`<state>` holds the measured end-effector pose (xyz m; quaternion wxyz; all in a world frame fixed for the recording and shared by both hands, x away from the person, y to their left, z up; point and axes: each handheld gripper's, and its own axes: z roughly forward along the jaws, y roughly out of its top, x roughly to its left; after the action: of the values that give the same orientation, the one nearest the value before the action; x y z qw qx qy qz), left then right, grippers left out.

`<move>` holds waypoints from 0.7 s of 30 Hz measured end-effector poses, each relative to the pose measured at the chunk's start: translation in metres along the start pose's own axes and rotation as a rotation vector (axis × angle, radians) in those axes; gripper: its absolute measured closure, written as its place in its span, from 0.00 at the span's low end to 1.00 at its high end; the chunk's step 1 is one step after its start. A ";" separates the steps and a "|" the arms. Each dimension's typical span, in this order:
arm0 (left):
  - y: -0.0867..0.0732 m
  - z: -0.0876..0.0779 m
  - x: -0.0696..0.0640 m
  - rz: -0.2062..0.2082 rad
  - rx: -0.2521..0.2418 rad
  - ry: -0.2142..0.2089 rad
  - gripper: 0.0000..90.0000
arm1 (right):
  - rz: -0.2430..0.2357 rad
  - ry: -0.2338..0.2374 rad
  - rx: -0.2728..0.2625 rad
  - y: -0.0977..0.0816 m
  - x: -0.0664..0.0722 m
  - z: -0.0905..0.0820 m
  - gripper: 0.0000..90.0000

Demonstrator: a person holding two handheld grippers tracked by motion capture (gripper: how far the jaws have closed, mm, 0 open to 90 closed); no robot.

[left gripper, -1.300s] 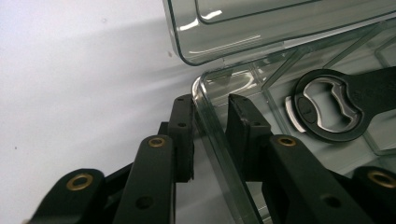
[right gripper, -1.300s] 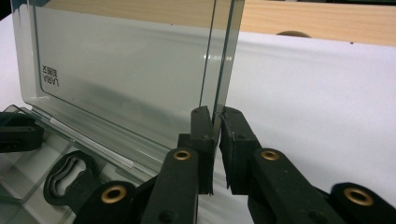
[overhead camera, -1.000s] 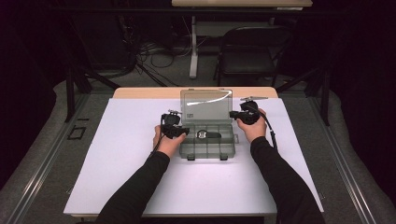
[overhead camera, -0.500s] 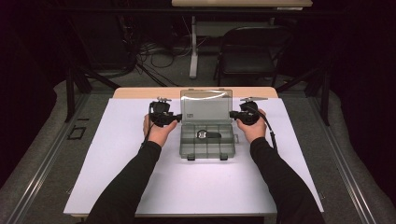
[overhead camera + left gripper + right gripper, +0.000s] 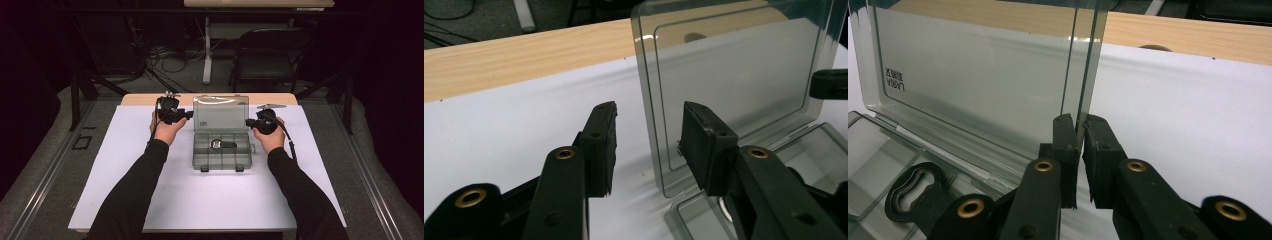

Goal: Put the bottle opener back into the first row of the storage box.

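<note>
A clear grey compartment box (image 5: 221,156) lies open mid-table, its lid (image 5: 221,114) standing upright. A black looped part (image 5: 220,144) rests in one compartment, also seen as the black part (image 5: 918,192). My right gripper (image 5: 248,122) is shut on the lid's right edge; its pads (image 5: 1064,137) pinch the thin plastic. My left gripper (image 5: 187,115) is at the lid's left side. Its jaws have just been closing and stand apart, with the lid's left edge (image 5: 649,100) between them, untouched as far as I see.
A white sheet (image 5: 150,190) covers the table, with a bare wooden strip (image 5: 145,99) along the far edge. Behind the table stand a black folding chair (image 5: 270,55) and a table leg with cables on the floor.
My left hand has risen and moved from beside the box base to the lid's left edge. The right hand and the lid have stayed put.
</note>
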<state>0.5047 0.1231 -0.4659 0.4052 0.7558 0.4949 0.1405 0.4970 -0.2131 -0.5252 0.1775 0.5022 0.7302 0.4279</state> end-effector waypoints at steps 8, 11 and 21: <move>0.020 0.007 -0.006 0.031 0.012 0.001 0.68 | -0.001 0.001 -0.002 0.000 0.000 0.000 0.94; 0.024 0.010 -0.008 0.029 0.017 0.009 0.70 | -0.003 0.000 -0.003 0.000 0.000 0.000 0.94; 0.028 0.024 -0.005 -0.022 0.052 0.044 0.79 | 0.002 0.004 -0.013 -0.001 -0.001 0.001 0.94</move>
<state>0.5346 0.1023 -0.4589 0.3762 0.7573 0.5153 0.1396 0.4972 -0.2133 -0.5266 0.1788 0.5008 0.7272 0.4339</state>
